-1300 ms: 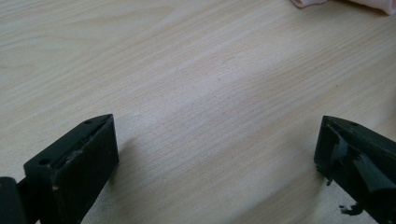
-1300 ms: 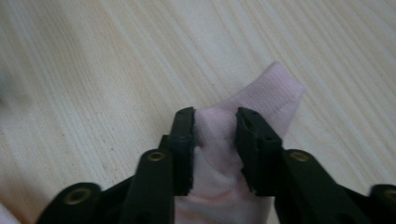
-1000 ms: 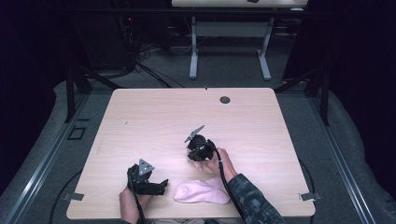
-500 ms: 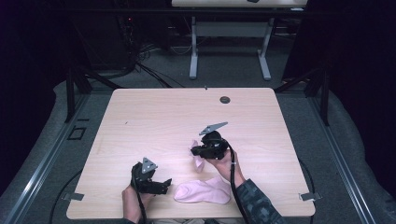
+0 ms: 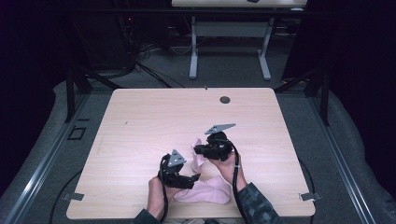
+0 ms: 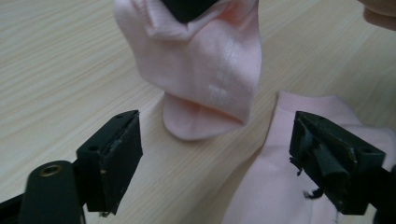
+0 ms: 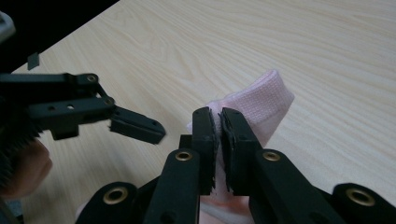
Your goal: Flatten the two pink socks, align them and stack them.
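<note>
Pink sock (image 5: 199, 154) hangs pinched in the right claw (image 5: 198, 150) above the tabletop (image 5: 140, 121); a second sock (image 5: 205, 192) lies beneath. The left claw (image 5: 194, 178), spread around nothing, has just been closing and has shifted right toward the raised sock.

Left gripper (image 5: 194, 178) jaws apart, just closing, right gripper (image 5: 196, 150) clamped

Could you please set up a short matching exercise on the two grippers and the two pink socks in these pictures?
Things:
1. left gripper
2. right gripper
3. lifted sock
4. second sock

States:
A. lies flat at the table's near edge
B. clamped shut on fabric
C. hangs above the table
D. jaws apart, nothing pressed between them

Pairs: 1-D, 2-B, 3-C, 4-A
</note>
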A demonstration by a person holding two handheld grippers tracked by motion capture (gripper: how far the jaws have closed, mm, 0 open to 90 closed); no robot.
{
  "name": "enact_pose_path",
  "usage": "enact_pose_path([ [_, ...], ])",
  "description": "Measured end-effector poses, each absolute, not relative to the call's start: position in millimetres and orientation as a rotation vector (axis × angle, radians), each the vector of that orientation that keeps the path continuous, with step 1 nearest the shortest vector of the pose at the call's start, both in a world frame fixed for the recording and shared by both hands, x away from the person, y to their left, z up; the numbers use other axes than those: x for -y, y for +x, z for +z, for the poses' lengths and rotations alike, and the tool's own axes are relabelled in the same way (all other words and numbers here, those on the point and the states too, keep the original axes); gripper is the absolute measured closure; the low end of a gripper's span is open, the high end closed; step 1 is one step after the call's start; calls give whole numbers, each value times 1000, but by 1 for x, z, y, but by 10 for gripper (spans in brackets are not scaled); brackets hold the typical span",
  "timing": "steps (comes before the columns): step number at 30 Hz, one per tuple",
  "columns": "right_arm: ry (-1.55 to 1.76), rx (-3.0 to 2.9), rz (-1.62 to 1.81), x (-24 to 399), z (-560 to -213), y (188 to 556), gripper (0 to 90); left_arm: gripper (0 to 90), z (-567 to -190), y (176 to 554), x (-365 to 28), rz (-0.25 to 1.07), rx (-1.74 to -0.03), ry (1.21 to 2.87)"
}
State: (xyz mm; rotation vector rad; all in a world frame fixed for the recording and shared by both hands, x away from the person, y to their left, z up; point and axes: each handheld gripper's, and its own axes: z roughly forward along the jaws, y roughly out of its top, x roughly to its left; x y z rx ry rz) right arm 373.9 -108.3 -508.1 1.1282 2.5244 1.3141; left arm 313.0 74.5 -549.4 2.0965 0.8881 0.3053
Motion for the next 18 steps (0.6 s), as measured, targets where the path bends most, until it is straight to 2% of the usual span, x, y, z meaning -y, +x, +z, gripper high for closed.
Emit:
enact_pose_path([
  [3,1139,-2514,1336,112,-508,373,842,341,-553,320,-69,302,-923,2099],
  [6,1147,-2505,1352,114,-508,371,841,555,-554,324,-68,317,-932,2114],
  [8,1144,-2500,1356,116,-507,370,841,736,-554,325,-68,324,-929,2114],
  [10,1143,-2500,1371,118,-506,370,841,856,-553,325,-69,359,-921,2118],
  [18,1140,-2468,1382,131,-505,368,838,887,-534,321,-77,558,-889,2224],
])
